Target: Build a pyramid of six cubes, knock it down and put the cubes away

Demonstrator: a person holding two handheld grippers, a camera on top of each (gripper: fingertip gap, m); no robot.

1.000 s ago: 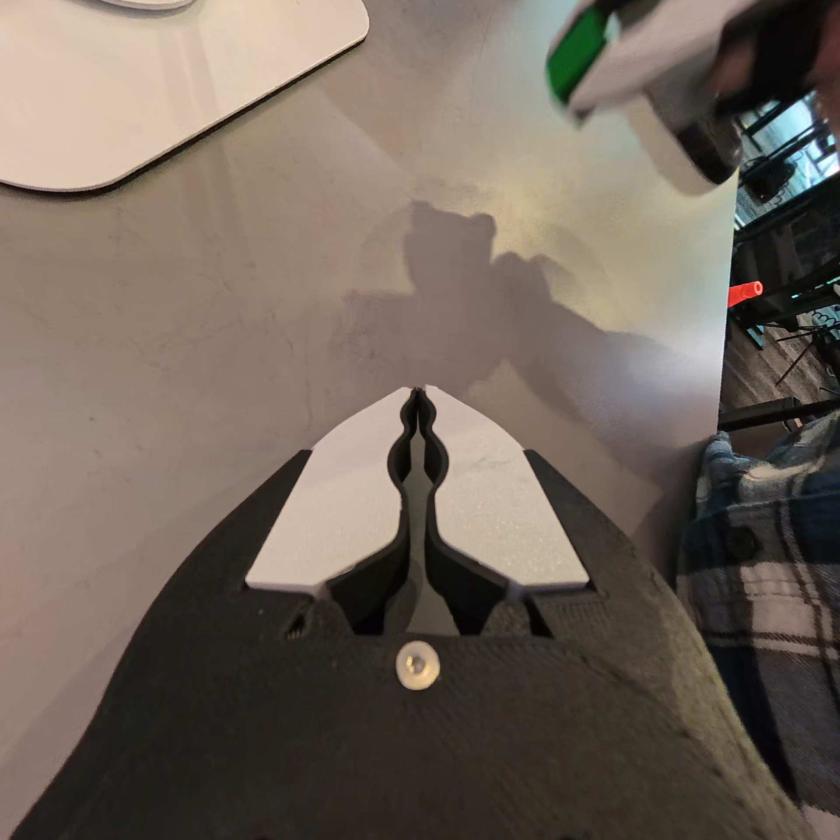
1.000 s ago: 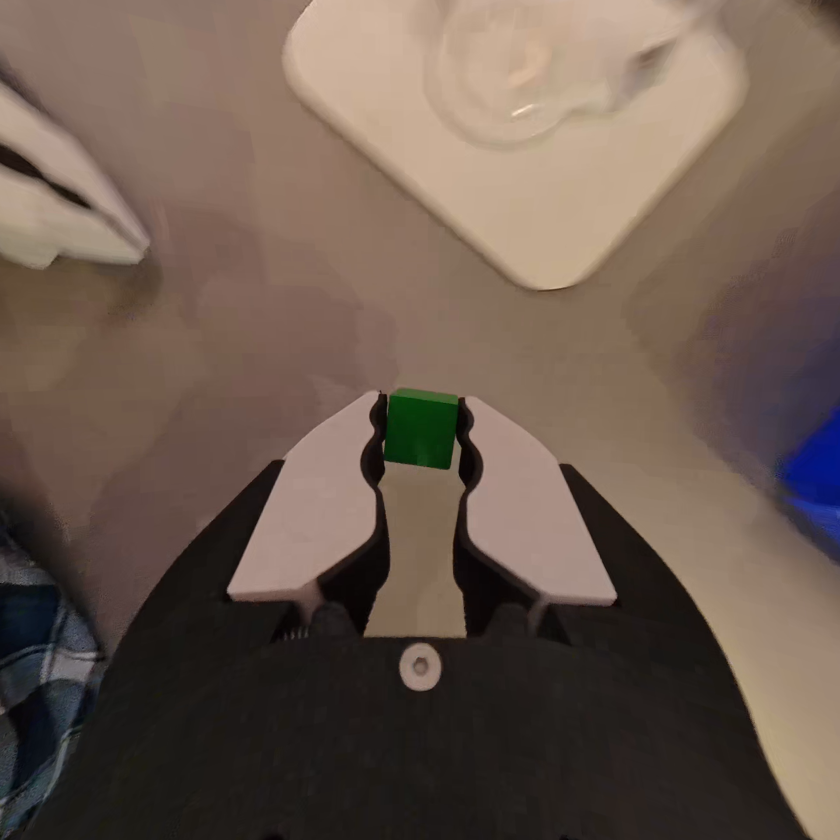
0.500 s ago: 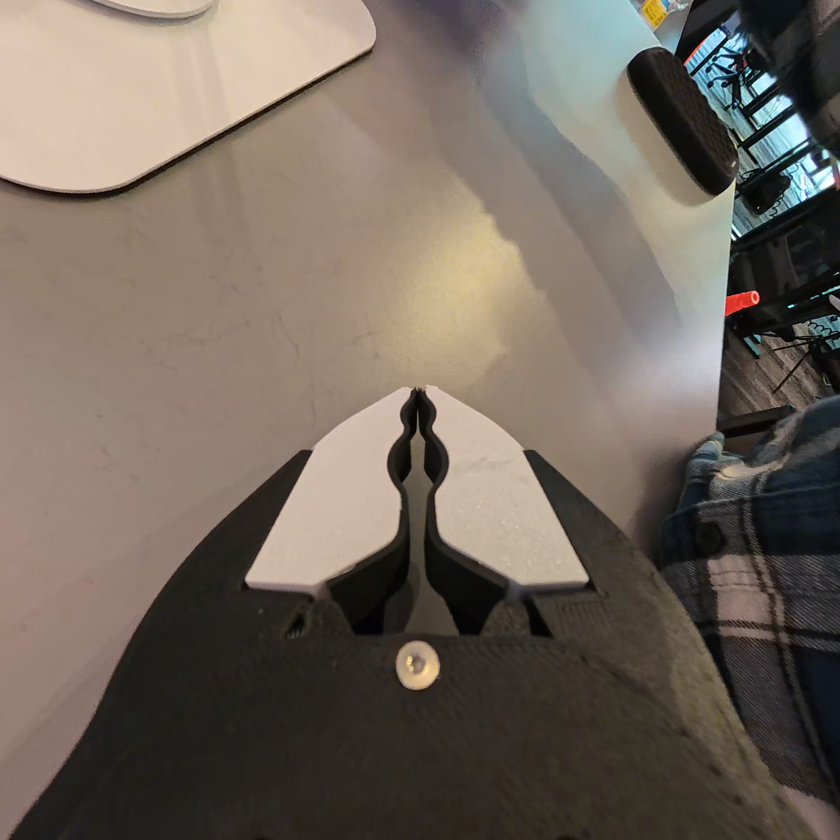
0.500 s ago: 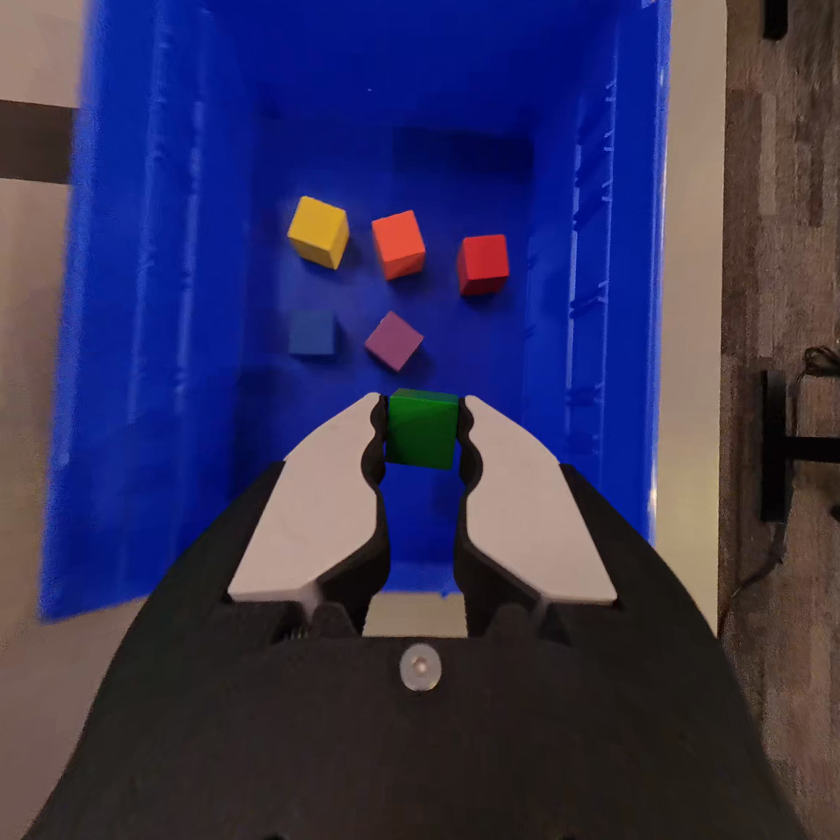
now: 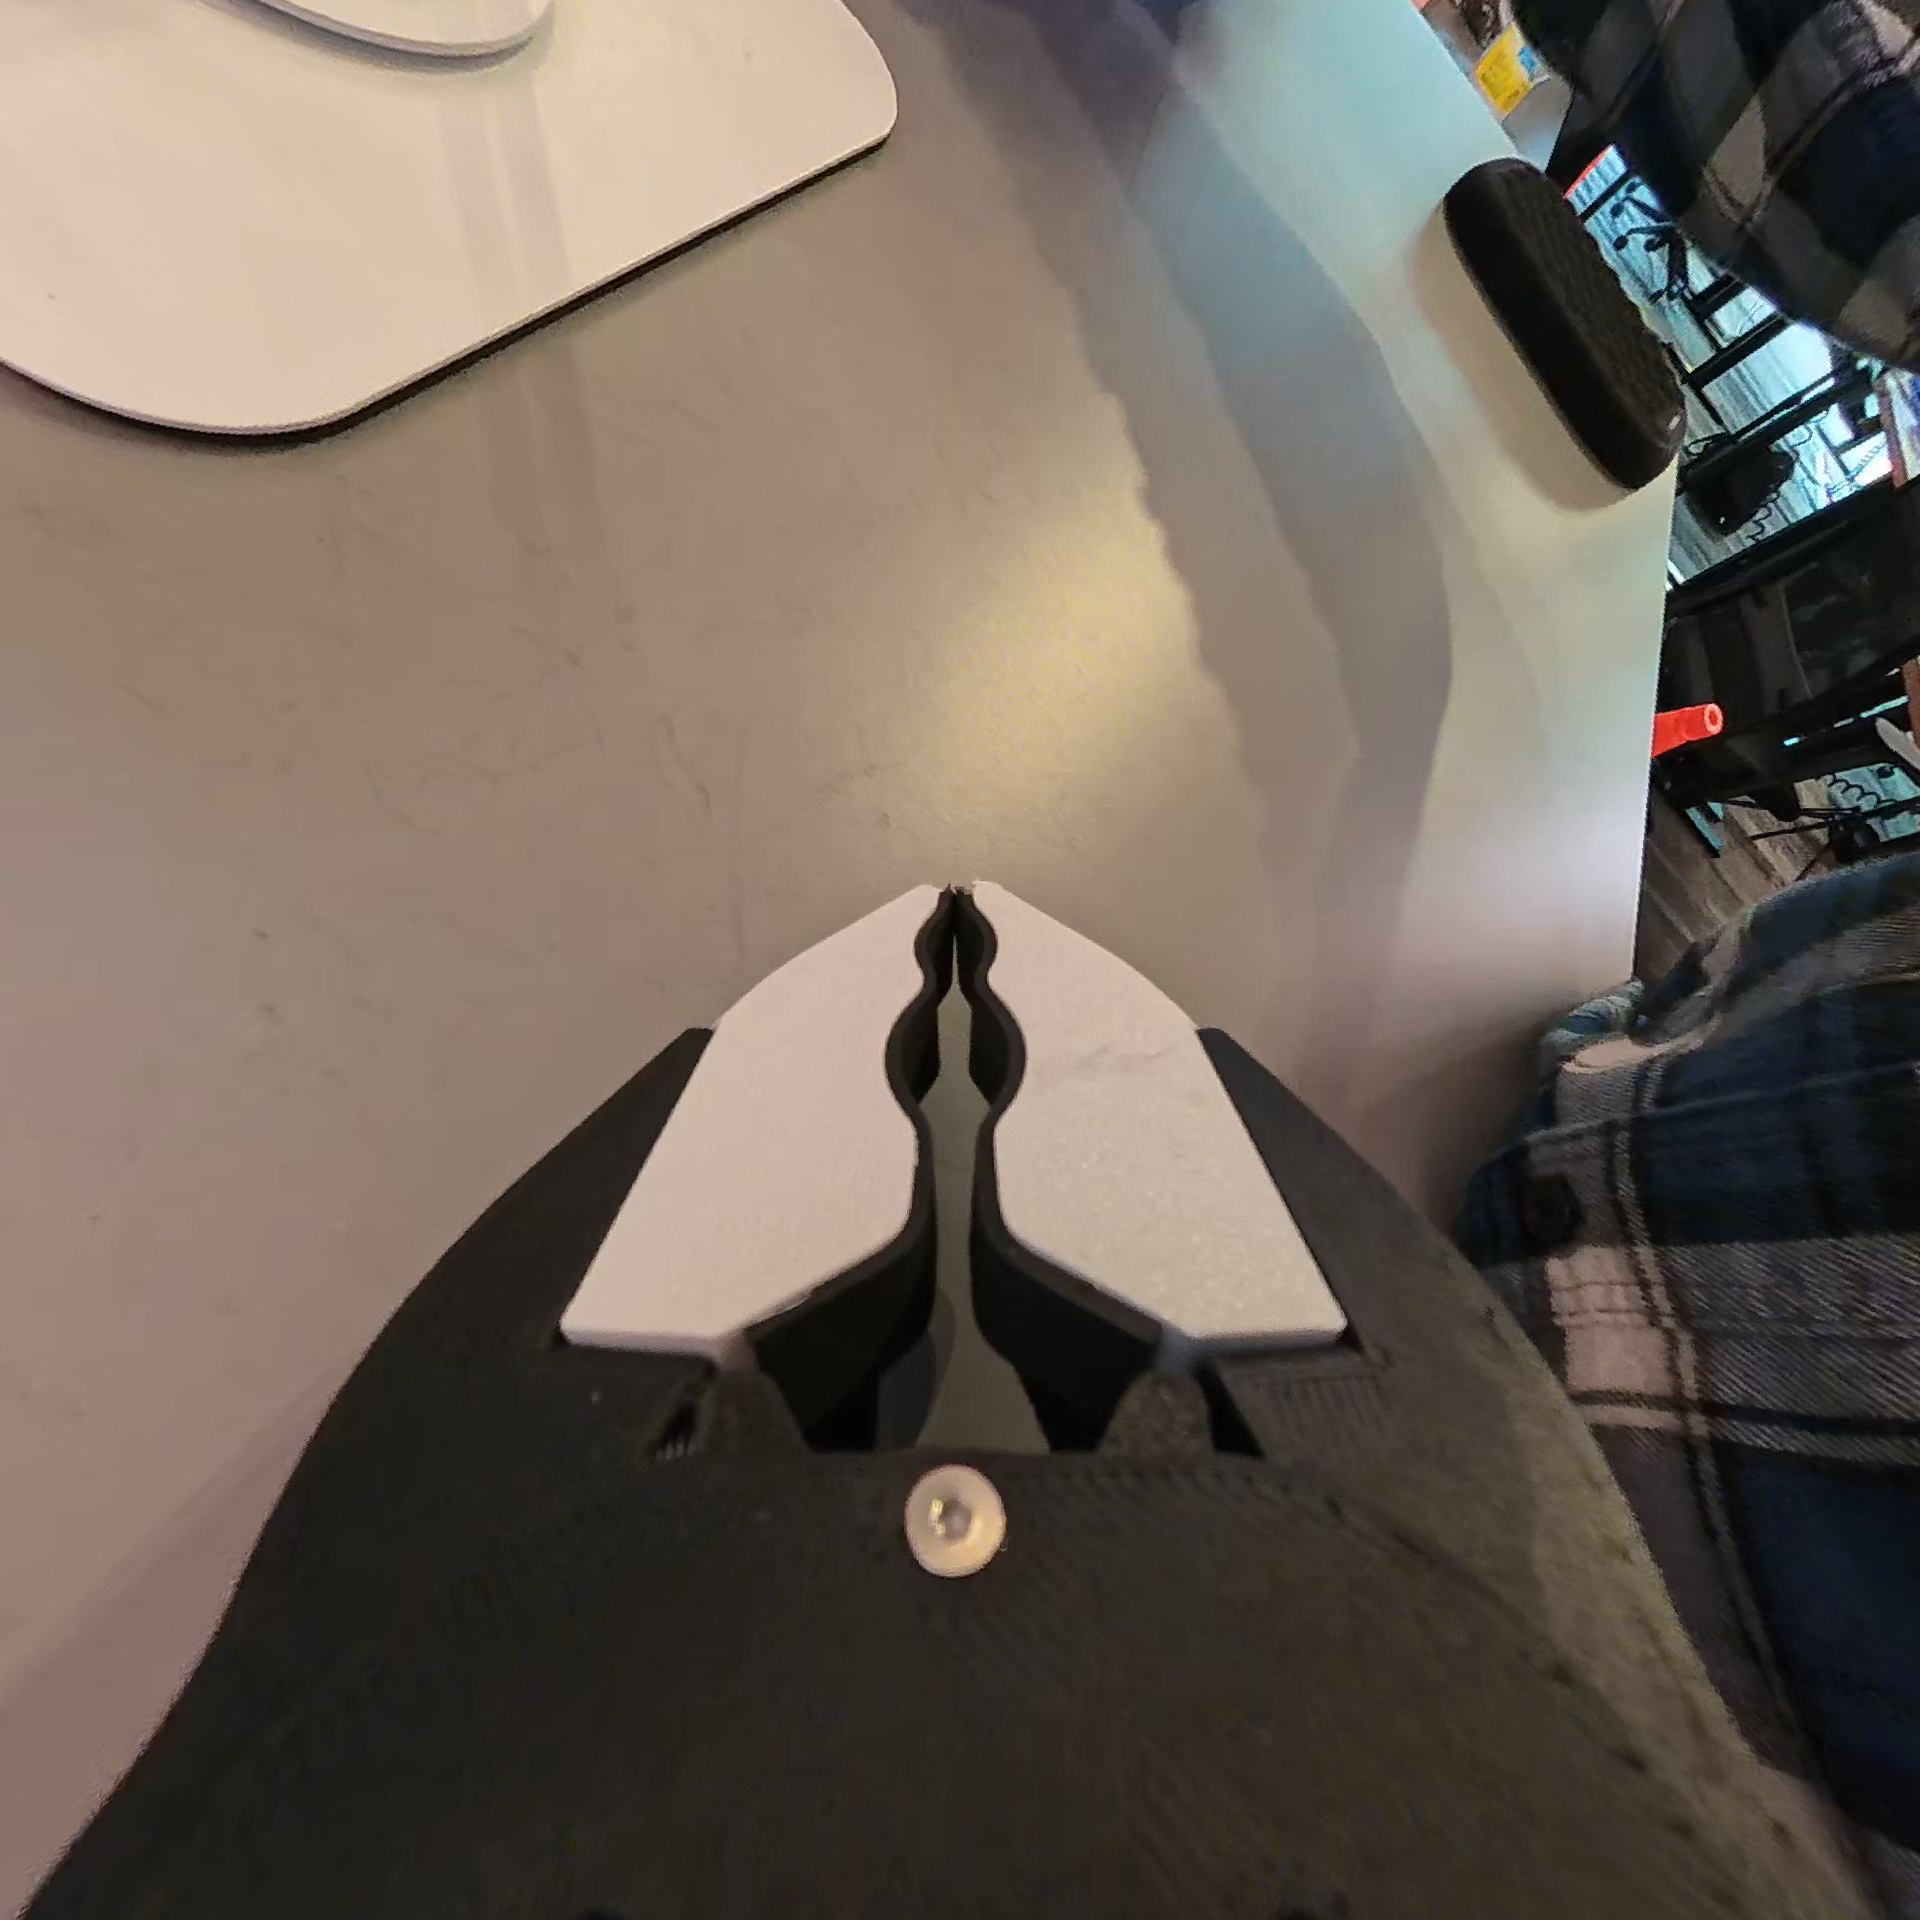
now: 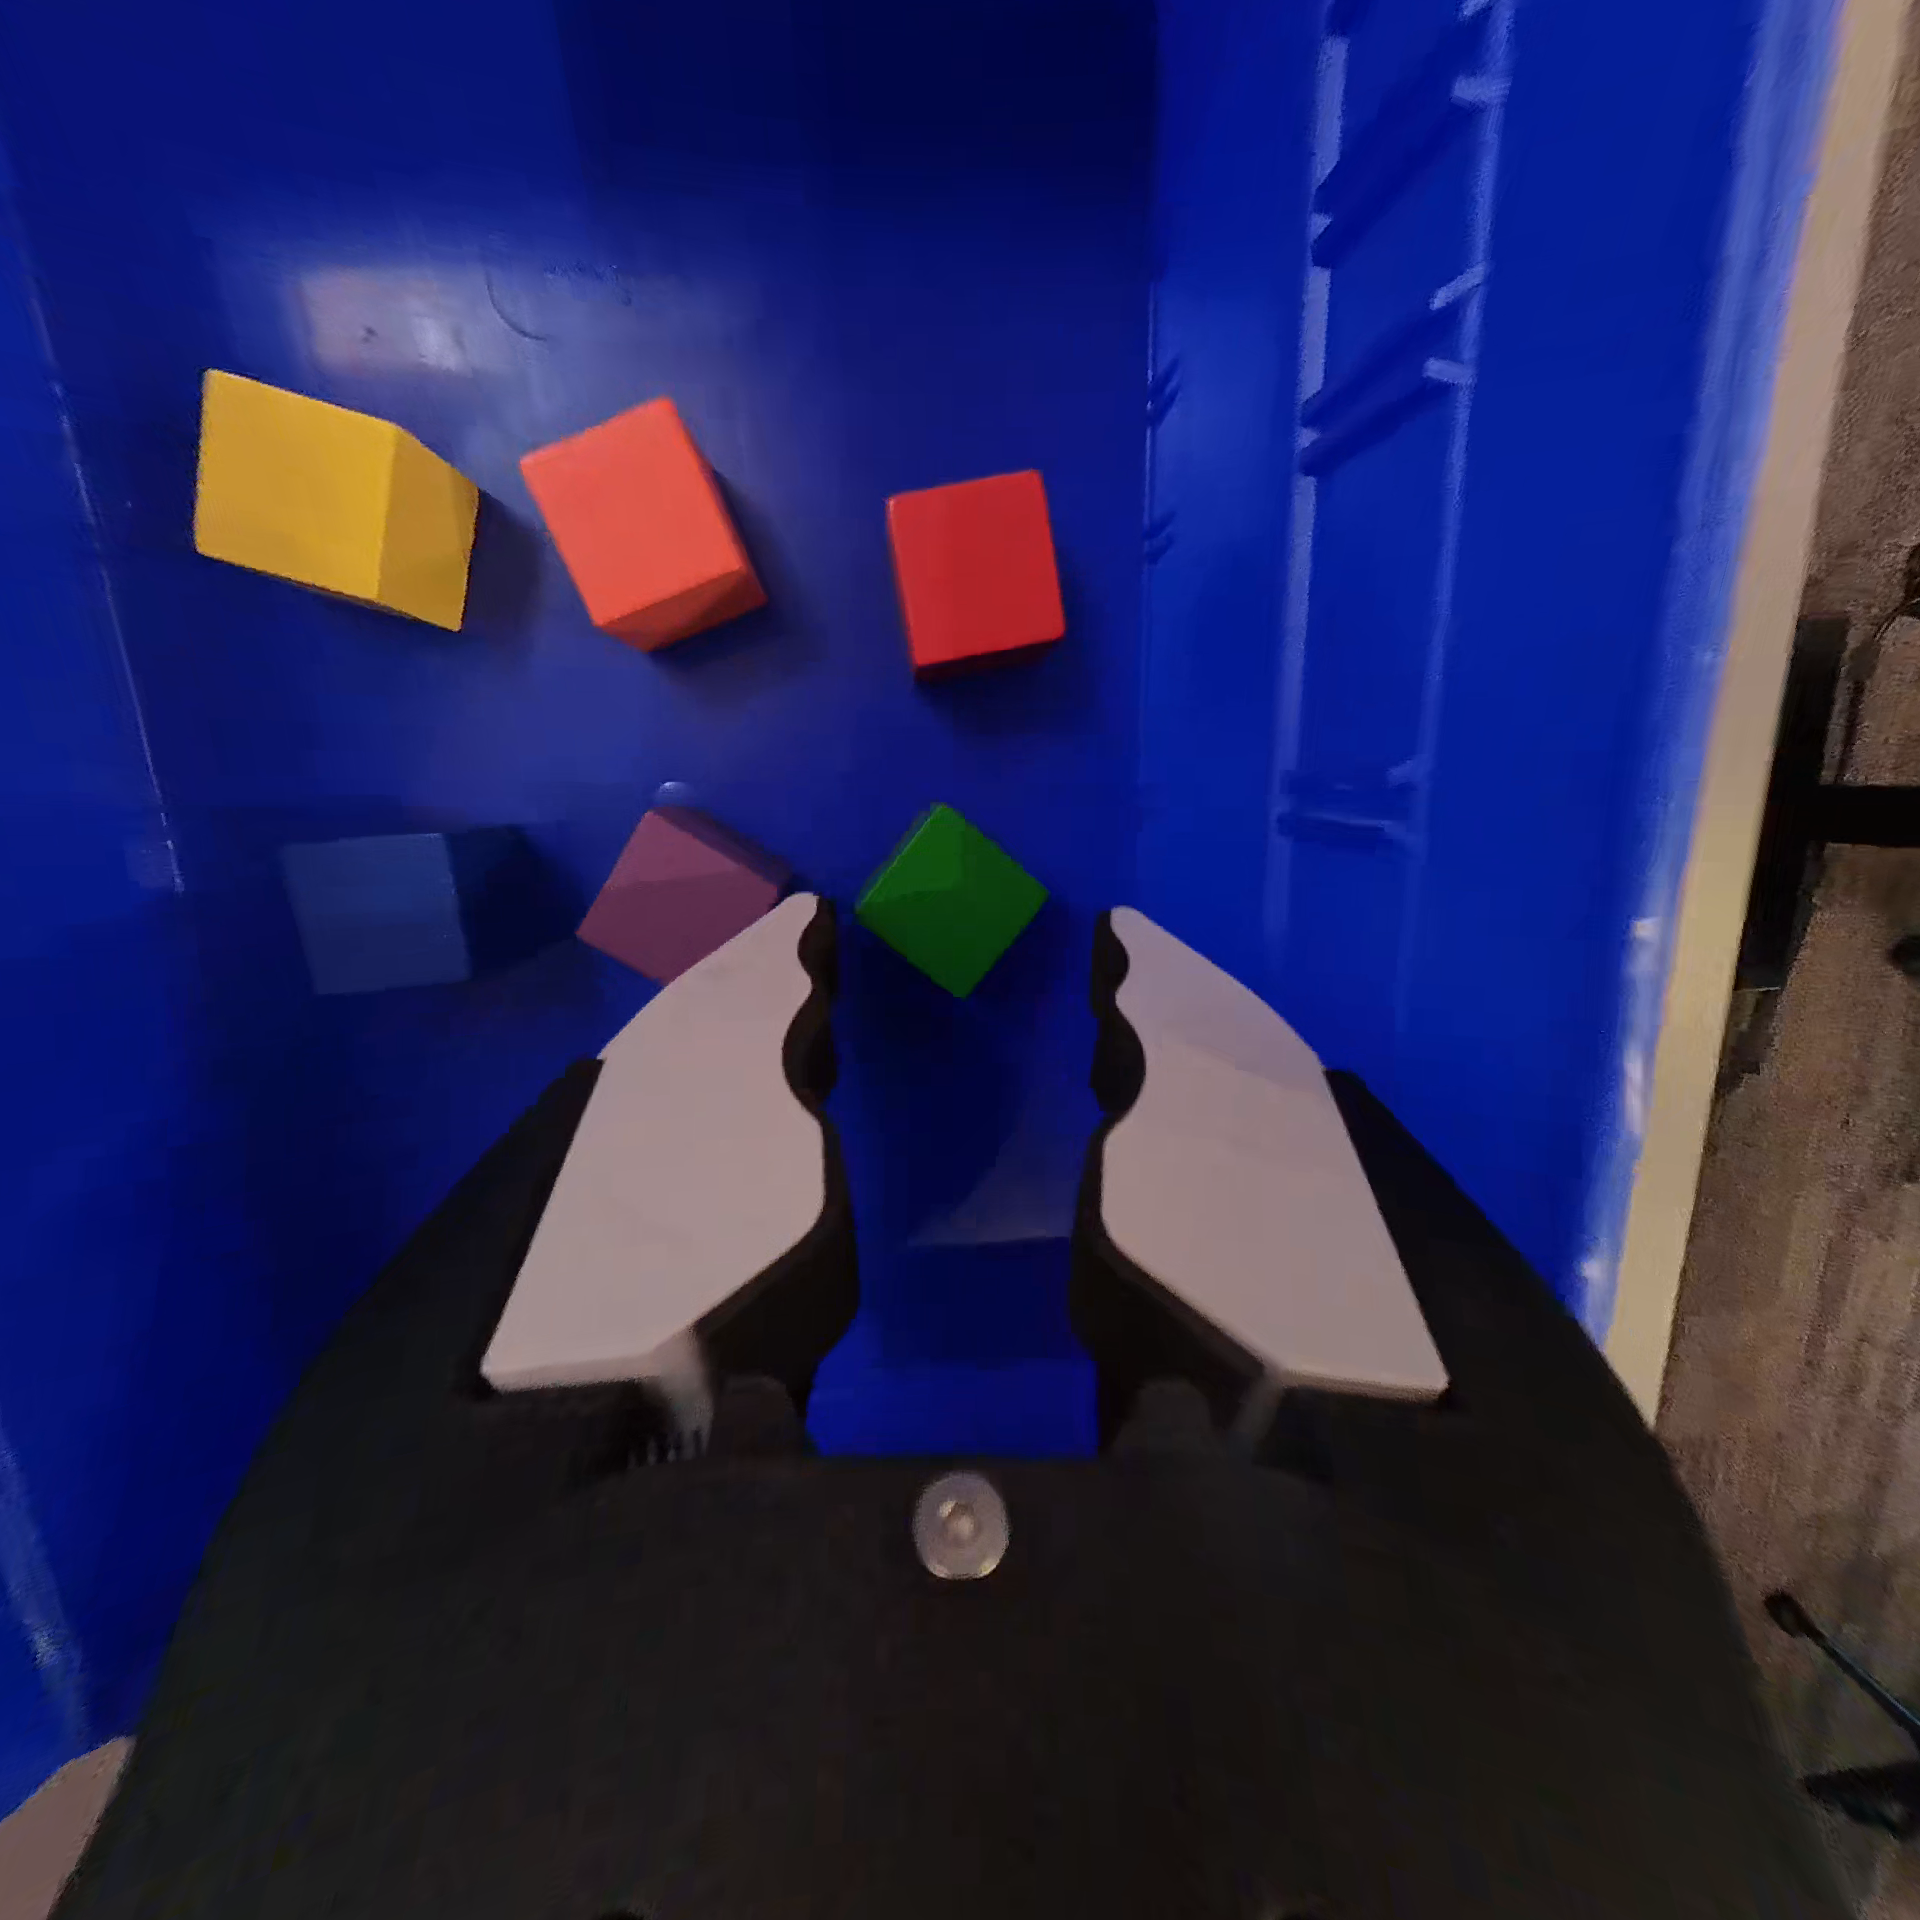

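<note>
In the right wrist view, the right gripper (image 6: 961,925) is seen above the inside of a blue bin (image 6: 1455,623), with its two pale fingers (image 6: 686,1143) spread apart and nothing pressed between them. Just beyond the fingertips, the green cube (image 6: 951,902) is seen turned corner-on, clear of both pads; whether it rests on the bin floor cannot be told. The purple cube (image 6: 675,894) is located just left of it, partly covered by the left fingertip, and the blue cube (image 6: 374,909) lies further left. Farther back, a row is formed by the yellow cube (image 6: 327,499), the orange cube (image 6: 639,520) and the red cube (image 6: 971,566), each apart from its neighbours.

In the left wrist view, the left gripper (image 5: 956,890) is held over a grey table (image 5: 416,727), its fingertips closed against each other on nothing. A plaid sleeve (image 5: 1714,1247) is seen at the right edge. Farther off, a white mat (image 5: 364,208) lies at upper left and a black pad (image 5: 1558,322) near the table's far edge.
</note>
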